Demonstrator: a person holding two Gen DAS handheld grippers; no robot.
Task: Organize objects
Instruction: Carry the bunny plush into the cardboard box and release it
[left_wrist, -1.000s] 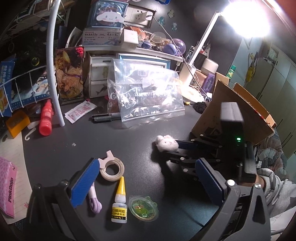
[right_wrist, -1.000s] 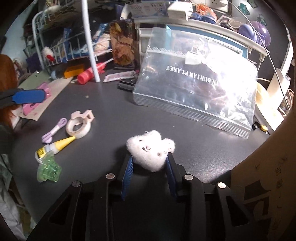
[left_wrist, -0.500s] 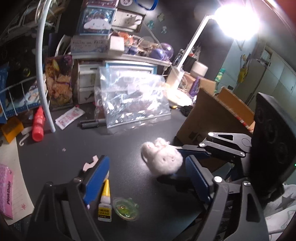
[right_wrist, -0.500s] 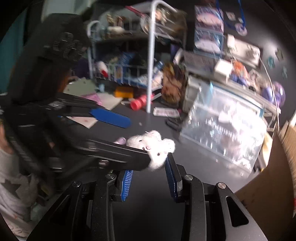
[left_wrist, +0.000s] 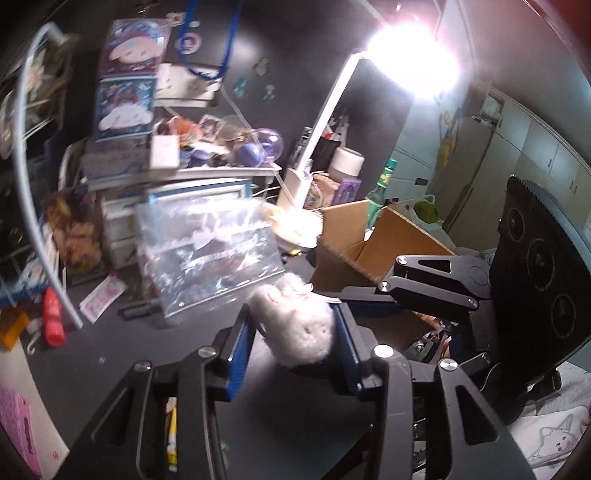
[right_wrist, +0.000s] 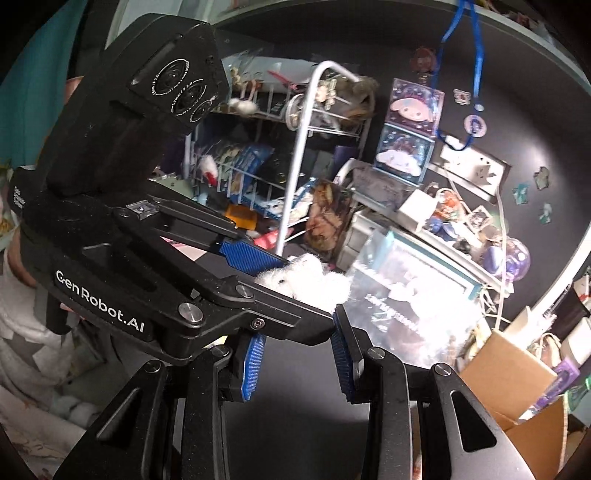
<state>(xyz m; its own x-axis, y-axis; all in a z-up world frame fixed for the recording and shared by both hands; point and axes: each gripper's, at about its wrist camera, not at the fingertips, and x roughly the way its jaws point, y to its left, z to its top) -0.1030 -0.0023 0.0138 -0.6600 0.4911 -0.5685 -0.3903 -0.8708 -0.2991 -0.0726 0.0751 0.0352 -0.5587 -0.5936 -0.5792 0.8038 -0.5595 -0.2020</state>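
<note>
A small white fluffy plush toy (left_wrist: 295, 325) is held above the dark desk between my left gripper's (left_wrist: 291, 328) blue pads, which are shut on it. The plush also shows in the right wrist view (right_wrist: 310, 280), gripped by the left gripper's blue pad (right_wrist: 247, 254) that crosses in front. My right gripper (right_wrist: 299, 350) sits just below it with jaws apart and nothing visibly between the pads. In the left wrist view the right gripper's body (left_wrist: 436, 284) reaches in from the right toward the plush.
A clear zip bag (left_wrist: 207, 254) leans against white drawers at the back. An open cardboard box (left_wrist: 373, 240) stands at right. A red bottle (left_wrist: 51, 317), a black pen (left_wrist: 140, 310), a glue bottle (left_wrist: 170, 435) and a pink pack (left_wrist: 18, 424) lie on the desk. A white wire rack (right_wrist: 295, 147) stands left.
The plush has passed from my right gripper to my left. Both grippers rose off the desk; the left closed on the plush and the right opened.
</note>
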